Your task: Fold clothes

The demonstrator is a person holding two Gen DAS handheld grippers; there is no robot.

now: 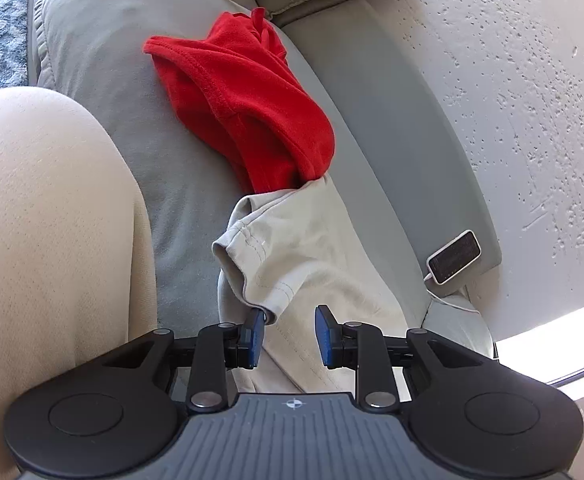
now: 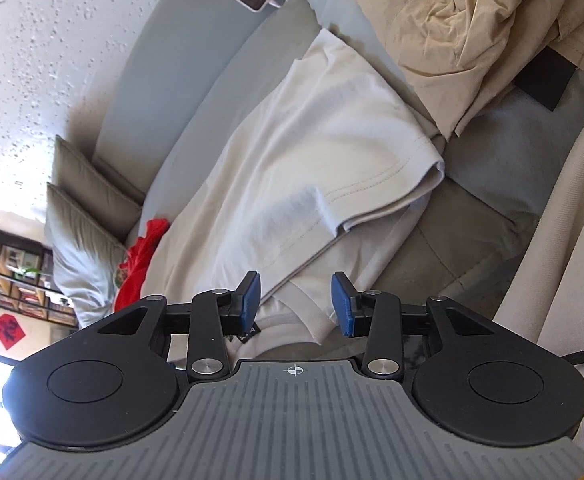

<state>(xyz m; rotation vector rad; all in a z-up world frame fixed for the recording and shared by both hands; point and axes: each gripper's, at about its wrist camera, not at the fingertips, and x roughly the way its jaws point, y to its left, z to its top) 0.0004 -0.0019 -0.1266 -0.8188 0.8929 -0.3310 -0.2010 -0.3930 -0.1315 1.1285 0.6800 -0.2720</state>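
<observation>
Lying under both grippers: a cream T-shirt [image 2: 300, 148] spread along a grey sofa seat [image 1: 104, 80]
Left gripper [image 1: 288, 332]: jaws partly apart, nothing pinched; the shirt's fabric passes beneath the gap between the blue pads
Left-hand pad [image 1: 254, 330]: its tip sits right at the hemmed cuff of the shirt sleeve [image 1: 252, 264]; whether it touches the cuff cannot be told
Right gripper [image 2: 296, 300]: jaws apart with a clear gap, gripping nothing; a folded edge of the shirt runs up between the pads
Shirt collar [image 2: 288, 320]: just below the right gripper's gap, close to the gripper body
Folded sleeve [image 2: 392, 184]: ahead of the right gripper and a little to its right, lying doubled over the shirt body
Red garment [image 1: 244, 108]: ahead of the left gripper, crumpled on the seat, its near end meeting the far end of the cream shirt
Tan clothes pile [image 2: 464, 28]: far ahead and to the right of the right gripper
Phone [image 1: 454, 256]: ahead and to the right of the left gripper, against the sofa back, with a white cable attached
Person's leg [image 1: 44, 232]: in pale trousers, filling the left side beside the left gripper
</observation>
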